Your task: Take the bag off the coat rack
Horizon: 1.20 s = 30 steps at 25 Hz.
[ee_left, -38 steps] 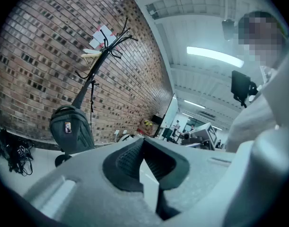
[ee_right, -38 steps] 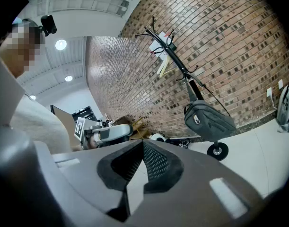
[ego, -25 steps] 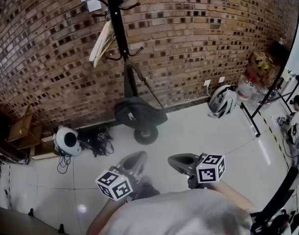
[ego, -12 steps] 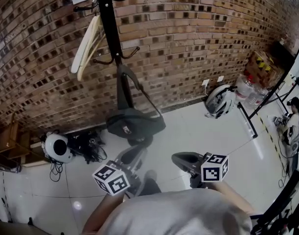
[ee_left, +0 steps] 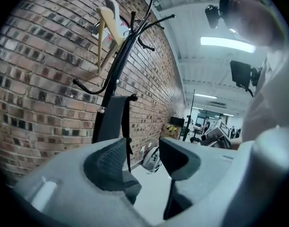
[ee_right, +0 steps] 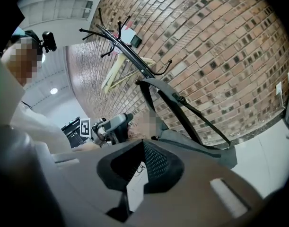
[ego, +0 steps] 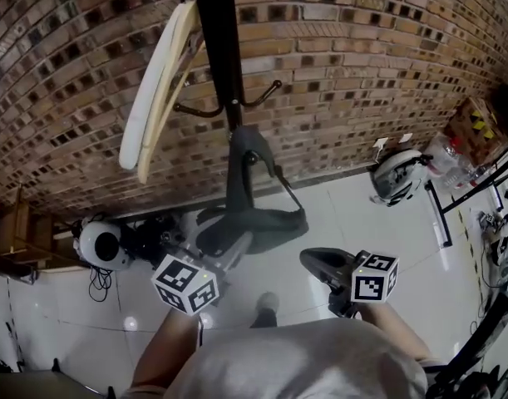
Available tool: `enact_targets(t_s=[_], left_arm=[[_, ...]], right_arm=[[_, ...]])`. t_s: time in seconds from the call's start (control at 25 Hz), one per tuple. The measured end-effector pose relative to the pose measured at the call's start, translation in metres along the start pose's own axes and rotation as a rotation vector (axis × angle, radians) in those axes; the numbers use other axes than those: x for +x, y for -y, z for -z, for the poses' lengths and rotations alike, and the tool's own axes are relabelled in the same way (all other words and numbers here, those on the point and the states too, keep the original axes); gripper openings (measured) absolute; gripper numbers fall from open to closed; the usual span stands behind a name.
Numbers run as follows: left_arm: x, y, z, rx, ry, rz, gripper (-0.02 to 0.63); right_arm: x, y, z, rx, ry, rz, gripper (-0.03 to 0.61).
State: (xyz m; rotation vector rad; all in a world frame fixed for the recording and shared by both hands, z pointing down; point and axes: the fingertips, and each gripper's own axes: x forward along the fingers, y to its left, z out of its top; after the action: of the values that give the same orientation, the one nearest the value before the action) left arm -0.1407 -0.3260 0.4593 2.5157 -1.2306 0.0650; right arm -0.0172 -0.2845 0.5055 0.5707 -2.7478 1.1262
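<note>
A dark grey bag [ego: 254, 223] hangs by its strap [ego: 241, 160] from a low hook of the black coat rack [ego: 223, 48], in front of the brick wall. My left gripper [ego: 235, 246] reaches up to the bag's underside. Its jaws are opening, and only floor shows in the gap of the left gripper [ee_left: 142, 148]. The strap [ee_left: 113, 119] hangs just beyond its left jaw. My right gripper [ego: 310, 258] hovers to the bag's right, apart from it. In its own view the right gripper [ee_right: 143, 148] is shut, and the bag [ee_right: 201, 148] lies ahead.
A cream wooden hanger [ego: 158, 81] hangs on the rack's left side. A white helmet [ego: 100, 243] and cables [ego: 145, 235] lie on the floor at left. Another helmet [ego: 395, 177] lies at right by water bottles [ego: 453, 152]. A wooden shelf [ego: 12, 235] stands far left.
I have come closer to the rack, so bag and pole loom larger. My left gripper has moved forward up to the bag. The right gripper holds its place.
</note>
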Motion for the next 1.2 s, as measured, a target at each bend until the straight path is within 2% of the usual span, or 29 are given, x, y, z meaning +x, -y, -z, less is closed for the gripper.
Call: enact_targets(t_s=[0.2,0.32,0.44,0.72,0.84,1.0,1.12,1.2], left_arm=[[0.027,-0.048,0.0,-0.003,-0.043,-0.019,0.256],[0.048,-0.067,0.007,0.038,-0.095,-0.034,0.291],[0.063,-0.084,0.01,0.039,-0.1,-0.051,0.291],[0.083,-0.084,0.024,0.031,-0.129,-0.005,0.288],[0.082,-0.085,0.024,0.012,-0.135,0.005,0.248],[0.08,-0.089,0.019,-0.054,-0.132,-0.01,0.108],[0.079,-0.091,0.014,-0.074,-0.137,-0.022,0.064],[0.079,-0.091,0.011,-0.091,-0.136,-0.023,0.057]], right_arm=[[0.03,0.015,-0.024,0.003,-0.008,0.013,-0.002],[0.034,0.023,-0.036,-0.002,-0.001,0.023,-0.002],[0.034,0.028,-0.045,-0.01,0.012,0.04,-0.002],[0.024,0.039,-0.048,0.003,0.029,0.071,-0.002],[0.021,0.042,-0.041,0.017,0.029,0.076,-0.002],[0.022,0.042,-0.038,0.029,0.038,0.076,-0.002],[0.02,0.044,-0.037,0.029,0.038,0.085,-0.002],[0.017,0.045,-0.037,0.033,0.04,0.096,-0.002]])
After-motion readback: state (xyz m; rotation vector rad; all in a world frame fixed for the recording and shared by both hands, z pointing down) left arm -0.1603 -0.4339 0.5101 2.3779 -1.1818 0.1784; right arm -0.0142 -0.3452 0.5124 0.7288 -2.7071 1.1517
